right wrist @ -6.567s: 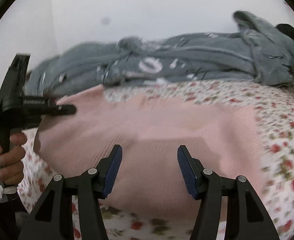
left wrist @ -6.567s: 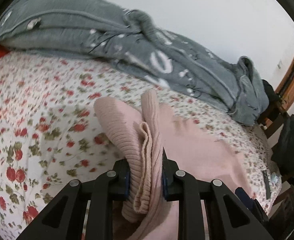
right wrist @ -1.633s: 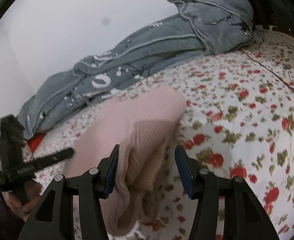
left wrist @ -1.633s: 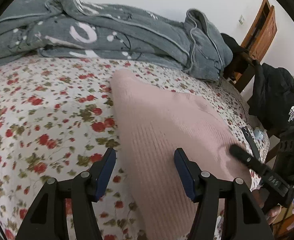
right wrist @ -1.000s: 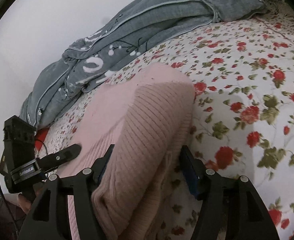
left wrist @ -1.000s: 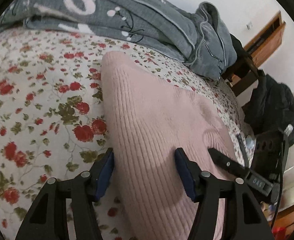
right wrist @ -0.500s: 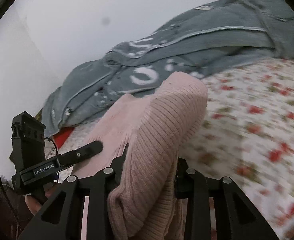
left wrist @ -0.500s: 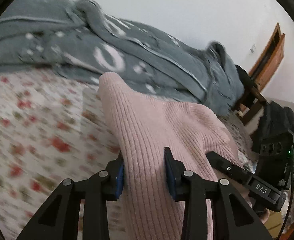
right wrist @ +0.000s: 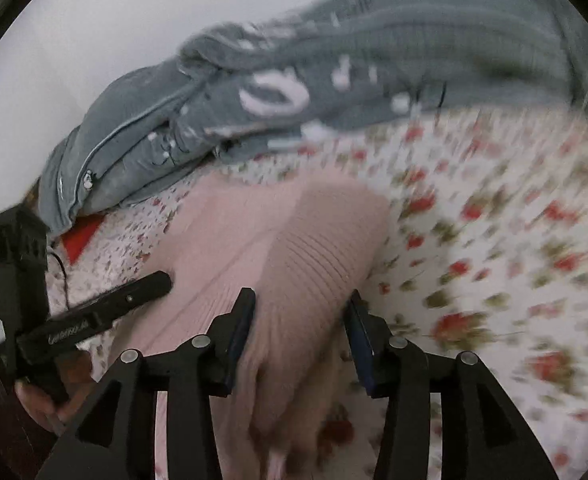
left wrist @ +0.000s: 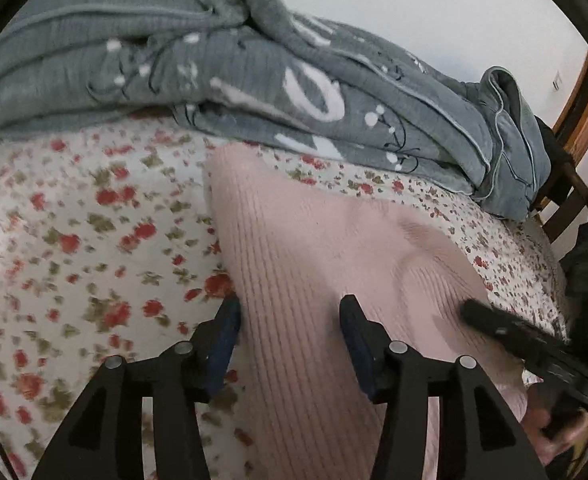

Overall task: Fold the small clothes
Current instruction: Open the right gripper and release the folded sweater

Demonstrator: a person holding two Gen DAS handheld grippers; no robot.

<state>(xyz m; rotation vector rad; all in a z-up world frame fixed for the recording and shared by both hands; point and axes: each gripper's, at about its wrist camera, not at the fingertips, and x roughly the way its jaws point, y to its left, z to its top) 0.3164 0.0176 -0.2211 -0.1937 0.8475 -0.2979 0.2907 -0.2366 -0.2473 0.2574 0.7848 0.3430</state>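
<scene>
Two grippers: both work over one pink garment on a bed.
Bed sheet (left wrist: 74, 240): white with red flowers, spread under everything.
Blanket (left wrist: 254, 80): grey with white marks, bunched along the far side by the wall.
Sweater (left wrist: 314, 260): pink ribbed knit, lying on the sheet just in front of the blanket — one folded end toward each gripper.
Left gripper (left wrist: 290, 320): jaws have just been opening; the sweater's edge lies between the fingers, pads not pressing it.
Right gripper (right wrist: 300, 312): jaws likewise just opening, parted around the sweater's rounded fold — fabric between them, loose.
Chair (left wrist: 574, 168): wooden, beyond the bed's far corner.
</scene>
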